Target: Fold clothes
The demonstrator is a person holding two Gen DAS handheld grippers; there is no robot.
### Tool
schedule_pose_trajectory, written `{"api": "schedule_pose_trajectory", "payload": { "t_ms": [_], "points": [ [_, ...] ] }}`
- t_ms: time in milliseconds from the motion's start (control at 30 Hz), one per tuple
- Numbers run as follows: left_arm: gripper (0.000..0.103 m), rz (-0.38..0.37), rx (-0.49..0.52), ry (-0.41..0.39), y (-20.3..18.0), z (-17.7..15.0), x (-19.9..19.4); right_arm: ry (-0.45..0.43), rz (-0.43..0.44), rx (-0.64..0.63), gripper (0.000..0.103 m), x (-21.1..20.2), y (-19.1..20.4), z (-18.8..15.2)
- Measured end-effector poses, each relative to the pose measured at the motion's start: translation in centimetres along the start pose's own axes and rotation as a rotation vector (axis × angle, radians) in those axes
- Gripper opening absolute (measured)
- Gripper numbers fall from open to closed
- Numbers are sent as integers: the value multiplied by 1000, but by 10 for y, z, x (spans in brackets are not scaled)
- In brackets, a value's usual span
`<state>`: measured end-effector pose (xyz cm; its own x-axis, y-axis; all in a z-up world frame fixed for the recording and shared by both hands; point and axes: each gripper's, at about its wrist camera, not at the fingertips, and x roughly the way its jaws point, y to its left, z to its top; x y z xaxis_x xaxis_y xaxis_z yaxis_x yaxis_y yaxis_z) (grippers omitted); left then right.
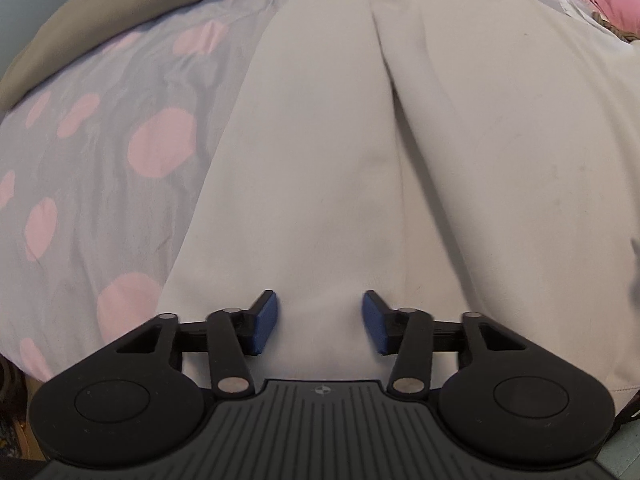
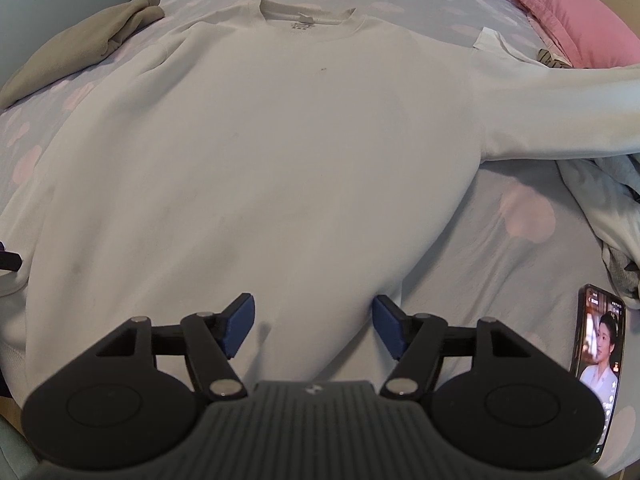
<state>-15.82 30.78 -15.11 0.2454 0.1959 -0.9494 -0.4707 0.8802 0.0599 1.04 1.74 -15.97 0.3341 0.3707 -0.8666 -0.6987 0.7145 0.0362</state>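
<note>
A white long-sleeved sweatshirt (image 2: 280,140) lies spread flat on the bed, collar at the far end, its right sleeve (image 2: 560,116) stretched out to the right. In the left wrist view the sweatshirt (image 1: 400,160) fills the middle, with its left sleeve folded in over the body. My left gripper (image 1: 319,322) is open over the hem at the left side. My right gripper (image 2: 313,326) is open over the hem near the right bottom corner. Both are empty.
The bed sheet (image 2: 500,248) is grey with pink spots. A beige garment (image 2: 80,44) lies at the far left. A pink pillow (image 2: 568,16) is at the far right. A phone (image 2: 600,360) with a lit screen lies right of my right gripper. Crumpled clothes (image 2: 608,208) sit at the right edge.
</note>
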Motion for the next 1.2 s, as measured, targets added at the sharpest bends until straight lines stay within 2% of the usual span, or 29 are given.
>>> {"api": "schedule_pose_trajectory", "payload": {
  "t_ms": [100, 133, 167, 233, 333, 433, 533, 600, 667, 700, 867, 967, 1033, 1100, 1167, 1200],
  "points": [
    [21, -16, -31, -3, 6, 0, 0, 3, 2, -14, 69, 0, 2, -1],
    [11, -30, -49, -8, 9, 0, -1, 4, 0, -20, 69, 1, 3, -1],
    [6, -43, -65, -13, 11, 0, -3, 5, -1, -26, 70, 1, 4, -1],
    [3, -61, -94, -25, 15, 0, -6, 5, -2, -33, 70, 1, 5, -1],
    [3, -72, -149, -52, 25, 4, -14, 5, 0, -30, 70, 1, 5, -1],
    [10, -70, -191, -69, 35, 7, -21, 5, 1, -28, 70, 0, 5, -2],
    [22, -67, -219, -66, 45, 10, -23, 6, 2, -27, 70, 0, 5, -2],
    [31, -63, -251, -91, 51, 10, -27, 6, 4, -27, 70, 0, 5, -1],
    [47, -50, -277, -114, 57, 11, -31, 6, 6, -29, 71, 0, 5, 0],
    [48, -36, -286, -112, 59, 11, -31, 7, 7, -29, 71, 0, 5, 0],
    [48, 53, -342, -31, 74, 11, -13, 13, 9, -32, 71, 2, 4, -1],
    [48, 65, -334, 27, 73, 8, 0, 30, 3, -39, 73, 5, 4, -3],
    [47, 60, -328, 31, 71, 7, 1, 42, -1, -44, 75, 7, 4, -4],
    [41, 50, -322, 20, 69, 7, -1, 53, -5, -49, 75, 10, 4, -5],
    [26, 40, -316, 9, 67, 6, -3, 65, -10, -54, 76, 12, 5, -6],
    [24, 34, -312, 4, 66, 6, -4, 68, -9, -55, 76, 13, 4, -7]
  ]
}}
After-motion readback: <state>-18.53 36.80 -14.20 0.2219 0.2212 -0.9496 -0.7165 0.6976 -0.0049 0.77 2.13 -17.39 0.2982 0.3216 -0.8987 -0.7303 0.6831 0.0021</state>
